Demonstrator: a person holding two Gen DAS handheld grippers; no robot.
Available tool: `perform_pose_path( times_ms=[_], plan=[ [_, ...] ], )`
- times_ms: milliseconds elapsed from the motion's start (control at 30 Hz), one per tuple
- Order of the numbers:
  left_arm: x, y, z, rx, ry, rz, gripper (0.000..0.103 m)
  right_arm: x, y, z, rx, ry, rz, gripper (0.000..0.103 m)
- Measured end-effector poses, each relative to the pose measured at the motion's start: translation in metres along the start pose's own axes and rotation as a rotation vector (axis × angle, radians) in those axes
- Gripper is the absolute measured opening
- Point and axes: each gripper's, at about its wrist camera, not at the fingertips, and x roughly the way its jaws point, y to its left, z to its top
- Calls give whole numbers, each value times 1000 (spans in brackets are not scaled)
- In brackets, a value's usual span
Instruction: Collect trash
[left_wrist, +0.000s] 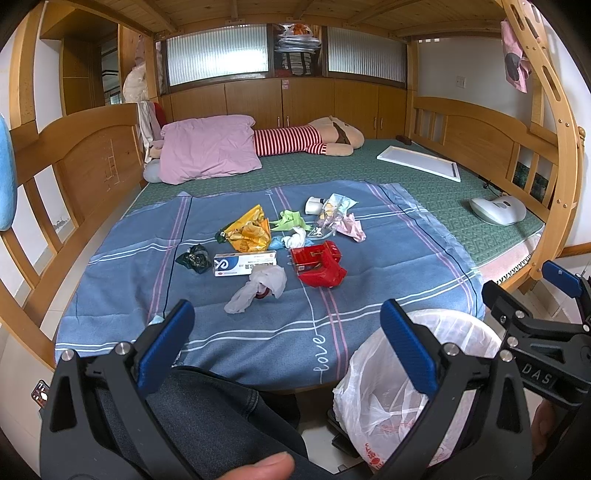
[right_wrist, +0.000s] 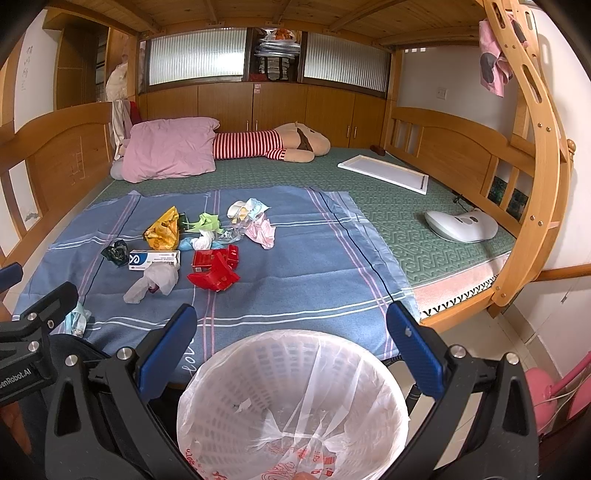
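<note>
Your left tool (left_wrist: 286, 341) and right tool (right_wrist: 291, 343) both stood released and empty, near the lined bin (right_wrist: 291, 398) at the bed's edge. The trash lay beyond the bin on the blue sheet (left_wrist: 388, 266): nearest it, a crumpled white plastic bag (left_wrist: 258, 288) and a crushed red carton (left_wrist: 319, 264). Both looked light; the bag soft and slippery, best pinched at its bunched middle, the carton stiffer, taken across a flattened edge.
</note>
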Motion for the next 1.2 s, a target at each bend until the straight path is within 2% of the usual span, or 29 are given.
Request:
perform_pose_path(
  times_ms=[1000, 1100, 1167, 1200],
  plan=[
    [2, 1, -2, 5, 8, 0, 100, 1, 3, 1, -1, -1, -5, 100],
    [14, 14, 2, 23, 5, 35, 100, 7, 3, 2, -16, -2, -41, 100],
    [28, 35, 6, -4, 18, 80, 100, 15, 6, 3, -37, -2, -77, 100],
    [41, 56, 7, -42, 51, 99, 100, 22, 7, 3, -48, 6, -96, 100]
  ],
)
